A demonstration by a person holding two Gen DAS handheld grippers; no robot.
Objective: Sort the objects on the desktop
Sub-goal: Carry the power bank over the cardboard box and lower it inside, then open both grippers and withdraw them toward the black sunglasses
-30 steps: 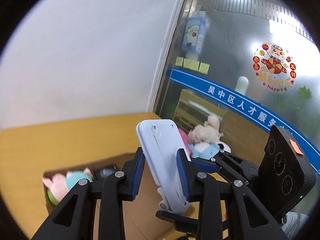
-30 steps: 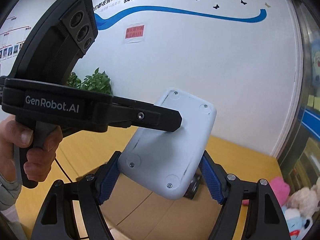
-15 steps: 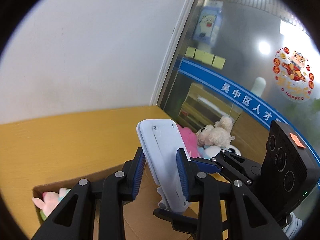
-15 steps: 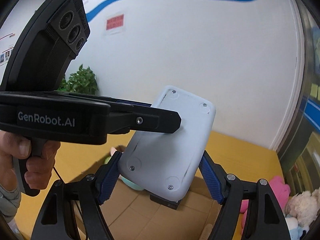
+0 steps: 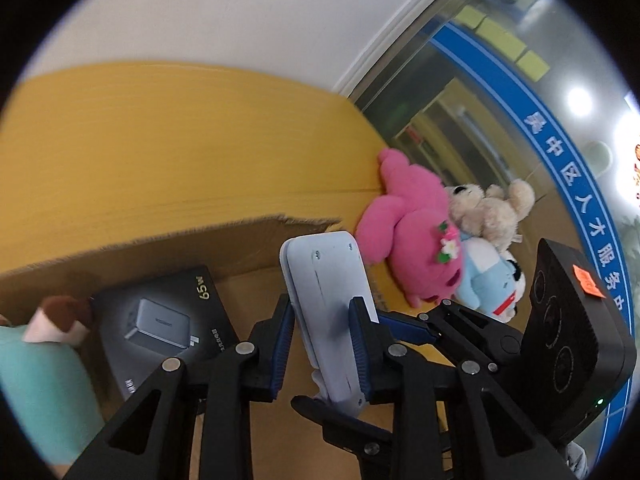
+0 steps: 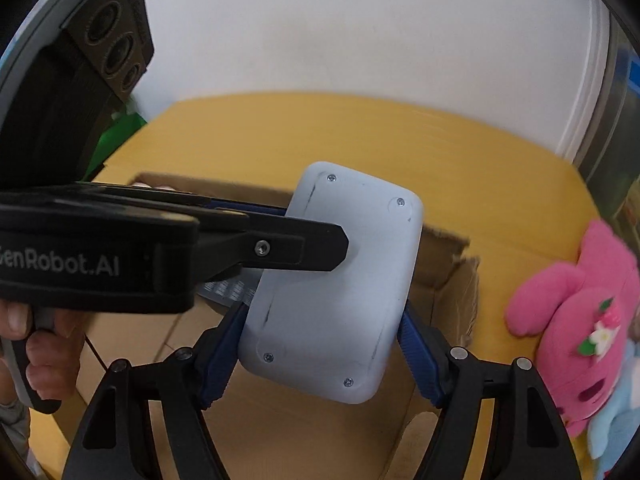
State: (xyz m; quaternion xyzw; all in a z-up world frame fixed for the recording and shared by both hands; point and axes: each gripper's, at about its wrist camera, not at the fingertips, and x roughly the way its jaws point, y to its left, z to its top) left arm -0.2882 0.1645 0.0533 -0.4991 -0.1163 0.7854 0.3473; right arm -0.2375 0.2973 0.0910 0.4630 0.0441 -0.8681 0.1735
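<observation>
**A:** so where's the pale grey-blue flat plastic device with rounded corners [image 6: 332,288] sitting right now?

**B:** up in the air above the open brown cardboard box [image 5: 168,244], and both tools have it. The right gripper [image 6: 320,344] pinches its two long edges with the blue pads [image 6: 416,356], bottom half of the case. The left gripper [image 5: 324,340] is clamped across the thin way, front and back faces, coming in from the side.

**A:** what's in the box?

**B:** a black charger carton with "65W" printed in gold [image 5: 164,320] lying flat on the floor of it, and a teal plush toy [image 5: 36,392] right beside that at the box's edge.

**A:** and outside?

**B:** a pink plush rabbit with a little flower on its head [image 5: 412,248] lies on the yellow wooden desk [image 5: 160,152] just past the box's torn corner, with a beige teddy bear [image 5: 488,212] pressed against it.
</observation>
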